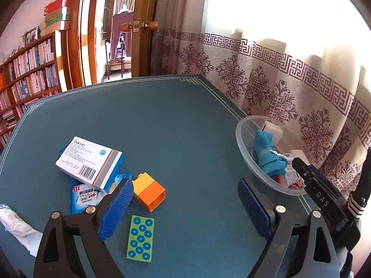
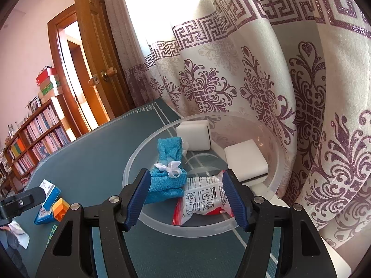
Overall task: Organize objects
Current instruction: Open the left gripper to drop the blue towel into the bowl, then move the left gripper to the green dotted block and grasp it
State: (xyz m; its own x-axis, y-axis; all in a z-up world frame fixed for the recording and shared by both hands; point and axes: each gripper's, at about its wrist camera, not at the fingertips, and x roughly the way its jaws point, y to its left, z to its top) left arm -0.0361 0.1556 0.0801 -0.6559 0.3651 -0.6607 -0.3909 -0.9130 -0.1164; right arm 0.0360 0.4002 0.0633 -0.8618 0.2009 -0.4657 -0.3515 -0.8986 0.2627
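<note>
A clear plastic bowl (image 2: 273, 143) stands at the table's right edge by the curtain. It holds a blue cloth (image 2: 167, 183), a white-and-red packet (image 2: 201, 199) and two white blocks (image 2: 245, 159). My right gripper (image 2: 185, 199) is open and empty, just above the packet at the bowl's near rim. My left gripper (image 1: 185, 203) is open and empty over the table. Its left finger sits beside a yellow-orange block (image 1: 149, 190). A white medicine box (image 1: 89, 159) lies on blue packets (image 1: 81, 197). A green card with blue dots (image 1: 140, 238) lies nearest. The bowl (image 1: 243, 136) shows in the left wrist view too.
The table has a blue-green mat (image 1: 174, 120). A patterned curtain (image 1: 301, 81) hangs close behind the bowl. A crumpled white wrapper (image 1: 14, 224) lies at the left edge. A bookshelf (image 1: 30, 74) and an open door (image 1: 143, 25) stand beyond the table.
</note>
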